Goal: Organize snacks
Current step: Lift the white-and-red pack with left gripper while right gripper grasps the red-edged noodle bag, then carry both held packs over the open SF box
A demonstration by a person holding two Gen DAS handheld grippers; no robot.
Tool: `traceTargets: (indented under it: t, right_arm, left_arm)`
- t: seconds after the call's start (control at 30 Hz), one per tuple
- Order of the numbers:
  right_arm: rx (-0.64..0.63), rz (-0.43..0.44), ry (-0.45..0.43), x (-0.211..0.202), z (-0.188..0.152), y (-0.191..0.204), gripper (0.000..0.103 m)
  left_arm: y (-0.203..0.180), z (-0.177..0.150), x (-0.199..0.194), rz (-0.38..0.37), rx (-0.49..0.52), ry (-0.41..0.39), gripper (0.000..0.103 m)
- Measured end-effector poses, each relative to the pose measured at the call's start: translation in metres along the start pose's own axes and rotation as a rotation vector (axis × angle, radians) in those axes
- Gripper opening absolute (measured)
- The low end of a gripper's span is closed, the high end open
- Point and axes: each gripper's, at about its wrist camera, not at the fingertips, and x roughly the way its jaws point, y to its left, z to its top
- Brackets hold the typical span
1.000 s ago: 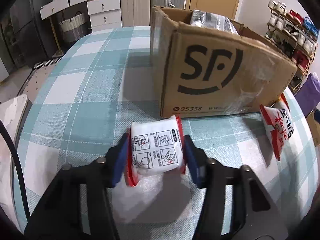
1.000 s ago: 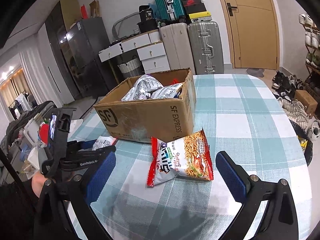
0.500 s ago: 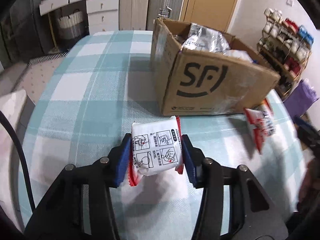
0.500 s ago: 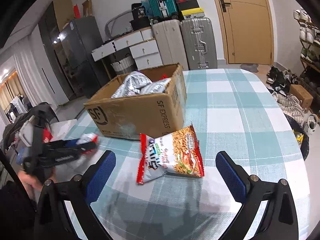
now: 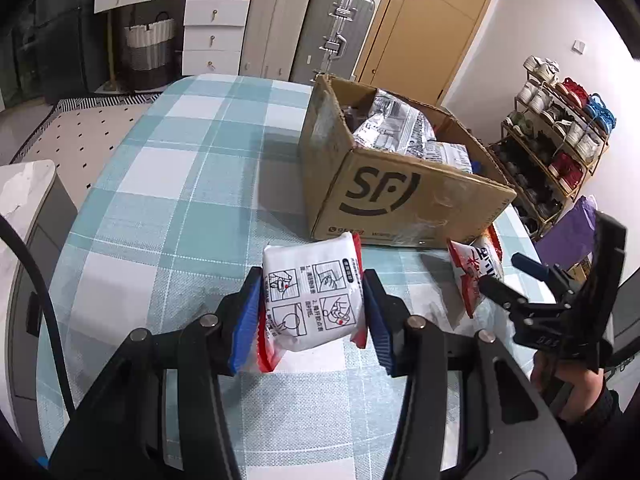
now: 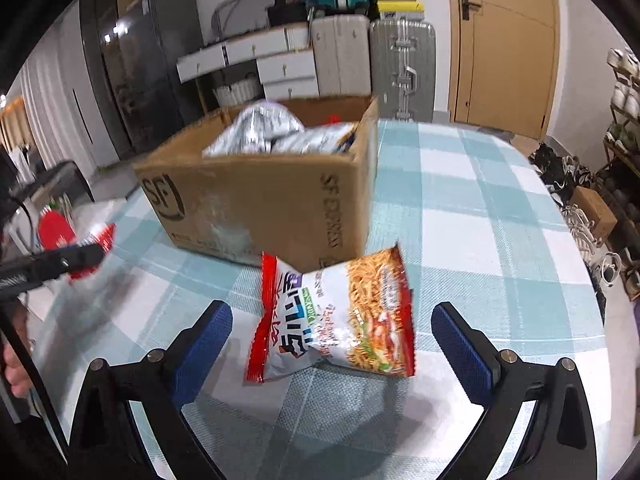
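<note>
My left gripper (image 5: 312, 316) is shut on a white and red snack packet (image 5: 314, 304) and holds it above the checked table, in front of the brown SF cardboard box (image 5: 400, 196). The box holds several silver snack bags (image 6: 276, 132). My right gripper (image 6: 332, 340) is open, with a red and white noodle snack bag (image 6: 336, 320) lying on the table between its fingers, just in front of the box (image 6: 260, 204). That bag also shows in the left wrist view (image 5: 478, 272), with the right gripper (image 5: 516, 280) beside it.
The table has a teal and white checked cloth (image 5: 180, 184). Suitcases (image 5: 332, 28), a white drawer unit (image 5: 212, 36) and a door (image 6: 504, 40) stand behind. A shoe rack (image 5: 560, 132) is at the right. A white cabinet (image 5: 28, 208) stands by the table's left edge.
My left gripper has risen with the packet, so the box's inside now shows. My right gripper has moved closer to the noodle bag, which now lies between its fingers.
</note>
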Motion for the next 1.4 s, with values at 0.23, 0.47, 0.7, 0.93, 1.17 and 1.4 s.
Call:
traceTargets:
  t: [0.23,0.47,0.7,0.93,1.17,1.4]
  right_arm:
    - [-0.043,-0.03,0.034,0.02,0.001,0.006,0.101]
    - [-0.07,-0.069,0.095,0.04,0.0,0.005,0.101]
    - [0.022,-0.014,0.094,0.04,0.005,-0.016,0.079]
    - [0.046,0.013,0.083,0.04,0.005,-0.026,0.07]
    - [0.074,0.051,0.066,0.034,0.004,-0.033,0.065]
    - [0.14,0.117,0.031,0.006,-0.002,-0.036,0.064]
  left_arm:
    - [0.004,-0.001,0.005,0.005,-0.017,0.012,0.046]
    - [0.002,-0.002,0.01,-0.001,-0.011,0.023,0.046]
    - [0.003,-0.002,0.011,-0.004,-0.015,0.025,0.046]
    - [0.004,-0.002,0.009,-0.01,-0.023,0.022,0.046]
    - [0.005,-0.002,0.008,0.001,-0.012,0.011,0.046]
    - [0.007,-0.004,0.006,0.007,-0.02,0.01,0.046]
